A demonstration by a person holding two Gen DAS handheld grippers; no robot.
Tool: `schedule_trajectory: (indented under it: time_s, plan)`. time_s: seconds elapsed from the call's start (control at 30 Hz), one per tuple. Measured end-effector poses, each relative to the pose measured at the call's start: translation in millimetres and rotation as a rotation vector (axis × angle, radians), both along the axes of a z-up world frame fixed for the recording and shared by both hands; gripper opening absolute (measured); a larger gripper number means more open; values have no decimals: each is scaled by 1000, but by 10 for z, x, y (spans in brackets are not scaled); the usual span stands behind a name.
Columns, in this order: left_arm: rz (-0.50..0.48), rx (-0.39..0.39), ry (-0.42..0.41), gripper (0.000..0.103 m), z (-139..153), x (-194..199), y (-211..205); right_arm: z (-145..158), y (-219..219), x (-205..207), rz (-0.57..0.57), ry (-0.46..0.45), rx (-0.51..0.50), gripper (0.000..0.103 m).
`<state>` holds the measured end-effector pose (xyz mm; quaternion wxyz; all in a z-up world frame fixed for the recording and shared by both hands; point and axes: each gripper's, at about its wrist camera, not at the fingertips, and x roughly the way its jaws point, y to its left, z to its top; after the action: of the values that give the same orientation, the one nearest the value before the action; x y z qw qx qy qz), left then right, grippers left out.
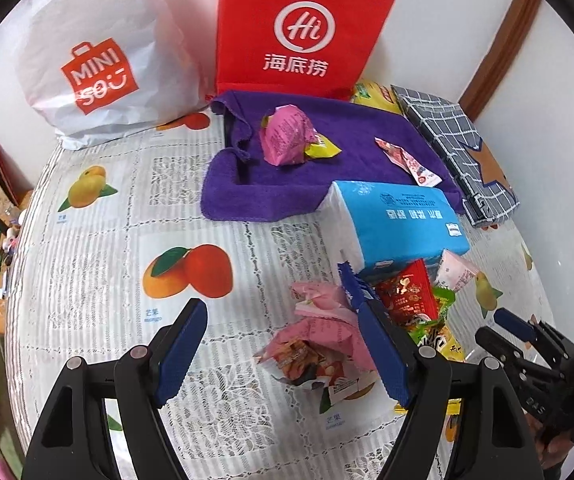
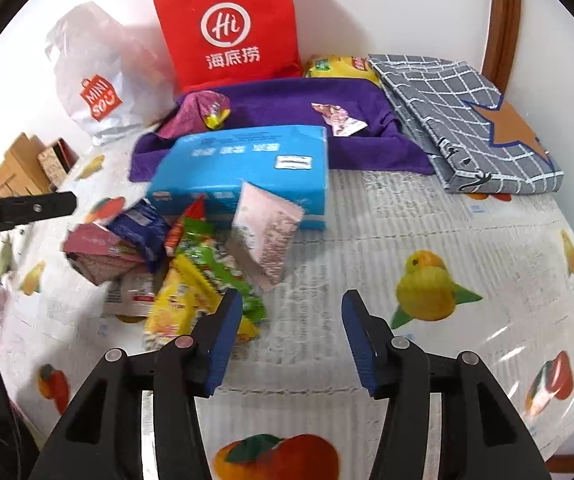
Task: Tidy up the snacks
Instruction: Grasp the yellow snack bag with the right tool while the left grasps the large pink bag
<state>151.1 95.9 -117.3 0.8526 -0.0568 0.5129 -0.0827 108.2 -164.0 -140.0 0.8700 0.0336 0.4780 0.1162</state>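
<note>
Right claw [image 2: 291, 336] open and empty, low in frame. Left claw [image 1: 283, 344] open over crumpled pink snack packets [image 1: 319, 332]. Heap of bright foil snack packets [image 2: 191, 272] left of centre, against blue tissue pack [image 2: 247, 164] on fruit-print counter [image 2: 407, 220].

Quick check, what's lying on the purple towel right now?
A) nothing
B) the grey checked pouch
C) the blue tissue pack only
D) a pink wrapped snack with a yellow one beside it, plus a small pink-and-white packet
D: on the purple towel lie a pink wrapped snack touching a yellow one, and apart from them a pink-and-white packet; the grey checked pouch sits beside it.
</note>
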Motion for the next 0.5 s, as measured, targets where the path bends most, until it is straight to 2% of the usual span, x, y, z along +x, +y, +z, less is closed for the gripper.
schedule_trajectory:
  time_s: [0.07, 0.2, 0.33, 0.5]
  plan:
    - [8, 0, -1, 76, 6, -10, 15, 43, 61, -9, 21, -1, 43, 53]
    - [19, 4, 3, 76, -14, -39, 39, 65, 286, -22, 66, -14, 70, 62]
    - [35, -7, 3, 76, -44, -81, 101, -58, 481, 3, 98, 16, 27, 62]
    - [53, -63, -13, 76, -65, -123, 156, -246, 618, -1, 129, 75, -62, 60]
